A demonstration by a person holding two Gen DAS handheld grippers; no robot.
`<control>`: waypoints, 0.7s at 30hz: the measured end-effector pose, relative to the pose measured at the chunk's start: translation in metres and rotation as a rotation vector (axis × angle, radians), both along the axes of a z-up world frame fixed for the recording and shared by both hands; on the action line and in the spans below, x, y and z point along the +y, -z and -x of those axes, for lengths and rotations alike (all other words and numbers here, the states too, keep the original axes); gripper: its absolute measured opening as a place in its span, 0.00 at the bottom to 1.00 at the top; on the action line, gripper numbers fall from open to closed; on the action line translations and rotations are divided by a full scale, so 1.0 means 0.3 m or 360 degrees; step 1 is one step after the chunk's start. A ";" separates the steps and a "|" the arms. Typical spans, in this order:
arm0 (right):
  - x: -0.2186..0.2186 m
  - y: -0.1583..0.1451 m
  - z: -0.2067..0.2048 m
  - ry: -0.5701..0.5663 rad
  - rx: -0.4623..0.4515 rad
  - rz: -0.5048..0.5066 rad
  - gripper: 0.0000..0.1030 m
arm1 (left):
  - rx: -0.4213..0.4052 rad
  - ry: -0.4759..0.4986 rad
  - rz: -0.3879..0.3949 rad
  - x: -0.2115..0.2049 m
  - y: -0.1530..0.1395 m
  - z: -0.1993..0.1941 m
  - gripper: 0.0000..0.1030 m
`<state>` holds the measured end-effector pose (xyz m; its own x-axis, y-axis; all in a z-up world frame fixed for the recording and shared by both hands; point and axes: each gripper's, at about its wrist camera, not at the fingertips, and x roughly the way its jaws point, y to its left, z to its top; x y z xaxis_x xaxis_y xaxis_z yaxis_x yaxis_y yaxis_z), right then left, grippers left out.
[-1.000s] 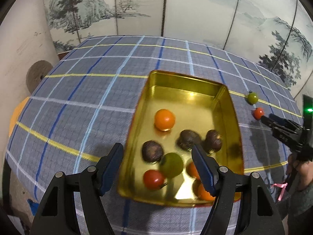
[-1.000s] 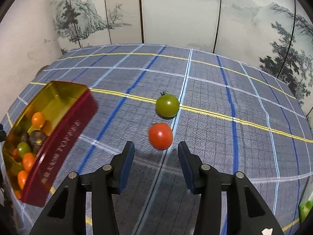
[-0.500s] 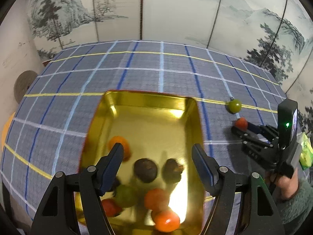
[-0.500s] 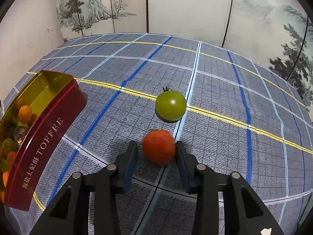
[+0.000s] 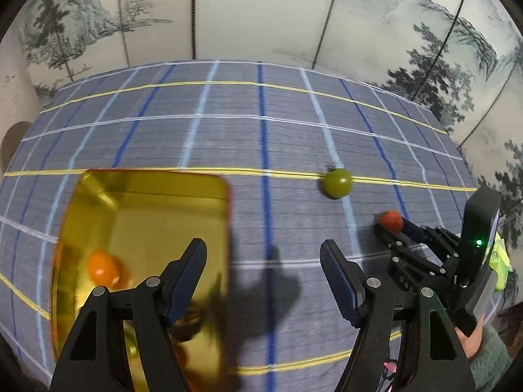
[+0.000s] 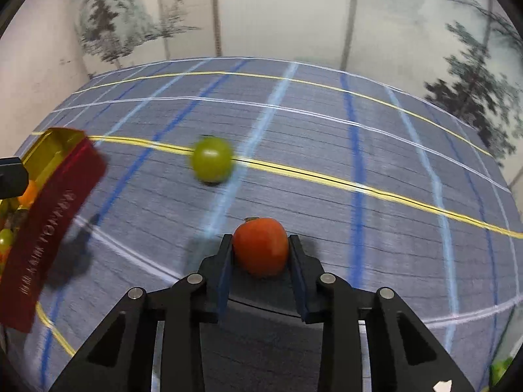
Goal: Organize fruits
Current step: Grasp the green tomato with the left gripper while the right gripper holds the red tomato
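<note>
the right gripper (image 6: 261,245) is clamping the red tomato (image 6: 261,245) between both fingers, stem end pointing up and away; the round fruit has no clear long axis. the green tomato (image 6: 211,159) is sitting loose on the tablecloth (image 6: 327,137), on a yellow stripe near the middle, well apart from the tin (image 6: 49,202). the right wrist view is showing the tin's red outer wall with pale lettering; the left wrist view is showing only its glossy gold interior (image 5: 147,209), long axis running away from the camera, an orange fruit (image 5: 103,268) inside, other contents blurred. the left gripper (image 5: 263,281) is hanging wide open above the tin's near right edge, holding nothing. the cloth is woven plaid.
</note>
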<state>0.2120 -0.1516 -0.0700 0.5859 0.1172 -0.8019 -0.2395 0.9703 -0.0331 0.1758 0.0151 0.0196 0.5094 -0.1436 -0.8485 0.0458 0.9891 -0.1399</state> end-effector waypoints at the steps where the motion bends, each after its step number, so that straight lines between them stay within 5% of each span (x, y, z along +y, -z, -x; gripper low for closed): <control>1: -0.040 0.000 0.000 0.0039 -0.0001 0.0000 0.28 | 0.0002 0.0005 0.0002 -0.018 0.003 -0.010 0.70; 10: -0.248 -0.007 -0.002 0.0277 -0.0026 0.0034 0.28 | 0.0039 0.0028 0.0008 -0.149 0.063 -0.118 0.70; 21: -0.277 -0.005 -0.007 0.0287 -0.0036 -0.0017 0.29 | 0.0082 0.0036 0.0010 -0.214 0.132 -0.194 0.69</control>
<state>0.2142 -0.2346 -0.0684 0.6158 0.0168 -0.7877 -0.0607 0.9978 -0.0261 0.2341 -0.0490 -0.0199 0.4618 -0.1601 -0.8724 0.0610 0.9870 -0.1488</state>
